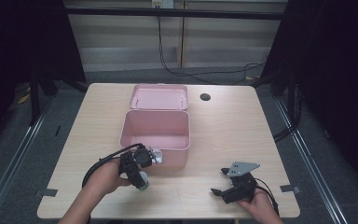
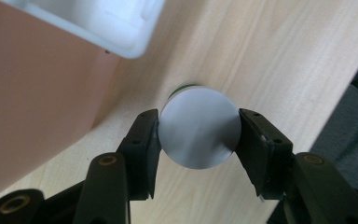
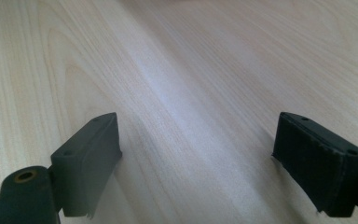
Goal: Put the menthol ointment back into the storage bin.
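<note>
While the left tool [image 2: 198, 128] clamps a white-capped round green container [image 2: 199, 127] beside the open pink plastic box [image 1: 154, 132], the right tool [image 3: 198, 163] rests released—packing apparently not yet done.

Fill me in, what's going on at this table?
A person holds a gripper in each hand. The left gripper is shut on a small white-capped container just in front of the open pink box, whose lid lies flat behind it. The right gripper rests open near the table's front edge, holding nothing.
</note>
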